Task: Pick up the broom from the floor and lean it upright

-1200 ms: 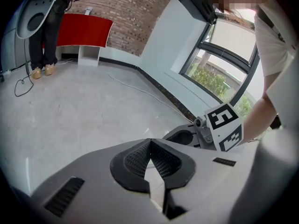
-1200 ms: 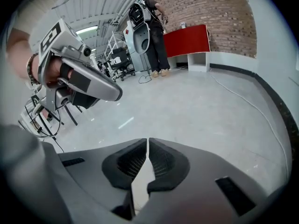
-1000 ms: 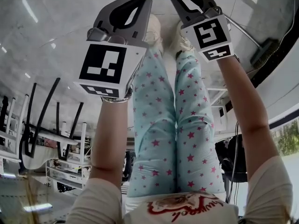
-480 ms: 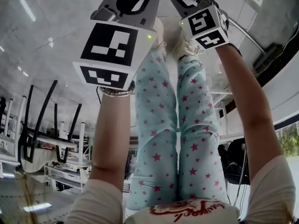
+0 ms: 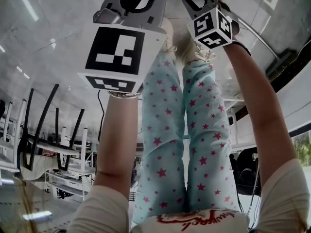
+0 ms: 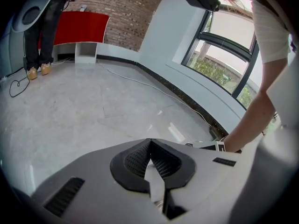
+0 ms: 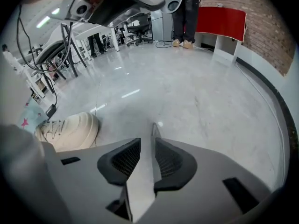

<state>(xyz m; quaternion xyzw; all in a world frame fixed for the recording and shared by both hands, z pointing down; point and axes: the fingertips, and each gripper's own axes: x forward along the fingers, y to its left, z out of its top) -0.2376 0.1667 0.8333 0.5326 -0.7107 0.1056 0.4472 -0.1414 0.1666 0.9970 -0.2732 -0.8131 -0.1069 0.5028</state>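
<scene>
Broom lying on floor, off to right in head view. Handle slants from behind right hand-held gripper toward dark skirting. Right jaws opening now, pads apart; thin pale strip in gap, cannot tell what. Left hand-held gripper pressed together, tips touching, nothing pinched, aimed at floor. Pale shoe just beside right gripper. Star-print trouser legs between both arms. Further off: black-legged chairs, red cabinet, cable across floor, windows.
</scene>
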